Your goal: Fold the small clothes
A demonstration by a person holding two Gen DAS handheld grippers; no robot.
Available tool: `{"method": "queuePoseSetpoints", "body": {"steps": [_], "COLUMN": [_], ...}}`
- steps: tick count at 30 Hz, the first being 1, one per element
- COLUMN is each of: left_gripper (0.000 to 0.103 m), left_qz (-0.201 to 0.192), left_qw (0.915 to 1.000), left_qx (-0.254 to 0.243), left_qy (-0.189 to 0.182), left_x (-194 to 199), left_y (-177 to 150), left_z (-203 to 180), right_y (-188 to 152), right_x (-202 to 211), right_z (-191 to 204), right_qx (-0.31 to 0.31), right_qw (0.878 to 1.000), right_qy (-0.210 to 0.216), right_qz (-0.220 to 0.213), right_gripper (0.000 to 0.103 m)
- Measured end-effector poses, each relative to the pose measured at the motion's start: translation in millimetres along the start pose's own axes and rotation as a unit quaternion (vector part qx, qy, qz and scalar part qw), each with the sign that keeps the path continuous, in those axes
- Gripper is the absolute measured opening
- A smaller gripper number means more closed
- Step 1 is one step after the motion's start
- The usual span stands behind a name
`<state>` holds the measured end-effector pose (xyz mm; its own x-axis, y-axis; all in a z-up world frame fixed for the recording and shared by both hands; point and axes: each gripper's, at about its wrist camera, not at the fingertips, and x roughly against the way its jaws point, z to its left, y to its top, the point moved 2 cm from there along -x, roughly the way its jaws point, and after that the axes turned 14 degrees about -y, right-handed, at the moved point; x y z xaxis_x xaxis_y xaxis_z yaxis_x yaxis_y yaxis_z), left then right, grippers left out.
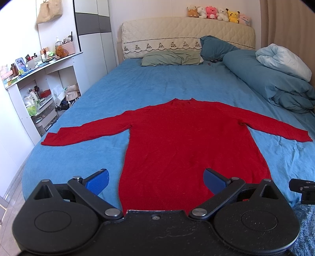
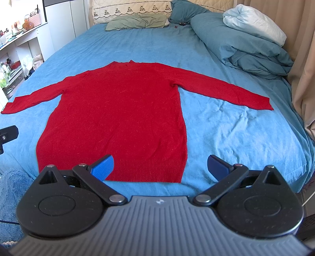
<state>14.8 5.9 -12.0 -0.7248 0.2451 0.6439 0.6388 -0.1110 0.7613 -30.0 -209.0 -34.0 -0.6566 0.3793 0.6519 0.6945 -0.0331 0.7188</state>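
Note:
A red knit sweater [image 1: 183,137] [image 2: 122,104] lies flat on the blue bed sheet [image 1: 149,86] [image 2: 226,126], both sleeves spread out sideways and the neck pointing to the headboard. My left gripper [image 1: 156,179] hovers open above the hem's left half, its blue pads wide apart and holding nothing. My right gripper [image 2: 160,166] is open too, over the hem's right corner, with one pad above the ribbed hem and the other above bare sheet. A black part of the right gripper shows at the left wrist view's right edge.
Folded blue duvets [image 1: 275,82] [image 2: 242,45] with a pale pillow on top take up the bed's right side. Pillows [image 1: 171,58] lie at the headboard, plush toys [image 1: 218,12] on top of it. Cluttered white shelves [image 1: 37,82] stand left of the bed. A blue fluffy rug [image 2: 11,189] lies below the foot.

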Motion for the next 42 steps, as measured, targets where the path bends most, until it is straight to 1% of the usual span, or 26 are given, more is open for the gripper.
{"method": "queuePoseSetpoints", "body": {"steps": [20,23,25,27,29,32,34,35,38,41,42], "left_gripper": [0.103,0.103,0.103,0.103,0.103,0.103,0.103,0.103,0.103,0.103,0.103], "left_qz": [0.001,-0.001,-0.003,-0.012,-0.030,-0.065,-0.083,-0.090,-0.101,-0.088,-0.084], "left_qw": [1.0000,1.0000,1.0000,0.9999,0.9995,0.9978,0.9963,0.9955,0.9930,0.9922,0.9918], "left_qx": [0.007,0.007,0.007,0.006,0.002,-0.012,-0.020,-0.024,-0.034,-0.045,-0.045], "left_qy": [0.001,0.003,0.004,0.002,-0.003,-0.005,-0.008,-0.016,-0.051,-0.077,-0.085], "left_x": [-3.5,-4.7,-6.8,-9.6,-12.5,-20.5,-32.5,-41.5,-72.8,-121.0,-138.6], "left_y": [0.1,2.0,7.8,19.3,37.1,70.6,95.3,108.3,140.0,168.0,174.1], "left_z": [-0.3,0.6,1.0,1.1,0.3,-4.0,-8.0,-10.6,-20.9,-36.5,-42.0], "right_y": [0.2,2.3,7.7,16.9,30.7,52.9,66.3,72.4,91.0,103.0,105.6], "right_x": [0.3,0.6,1.7,1.5,-1.1,-10.8,-21.2,-28.5,-61.4,-108.9,-131.1], "right_z": [4.0,2.3,-1.2,-9.0,-19.7,-37.1,-53.2,-62.3,-94.4,-128.9,-142.1], "right_qx": [0.007,0.004,-0.006,-0.020,-0.034,-0.044,-0.060,-0.071,-0.109,-0.146,-0.161], "right_qw": [1.000,1.000,1.000,0.999,0.998,0.996,0.995,0.993,0.989,0.983,0.980], "right_qy": [0.003,0.003,0.003,0.004,-0.004,-0.028,-0.040,-0.045,-0.057,-0.085,-0.096], "right_qz": [-0.002,-0.008,-0.020,-0.032,-0.047,-0.066,-0.074,-0.077,-0.077,-0.070,-0.063], "right_gripper": [0.103,0.103,0.103,0.103,0.103,0.103,0.103,0.103,0.103,0.103,0.103]}}
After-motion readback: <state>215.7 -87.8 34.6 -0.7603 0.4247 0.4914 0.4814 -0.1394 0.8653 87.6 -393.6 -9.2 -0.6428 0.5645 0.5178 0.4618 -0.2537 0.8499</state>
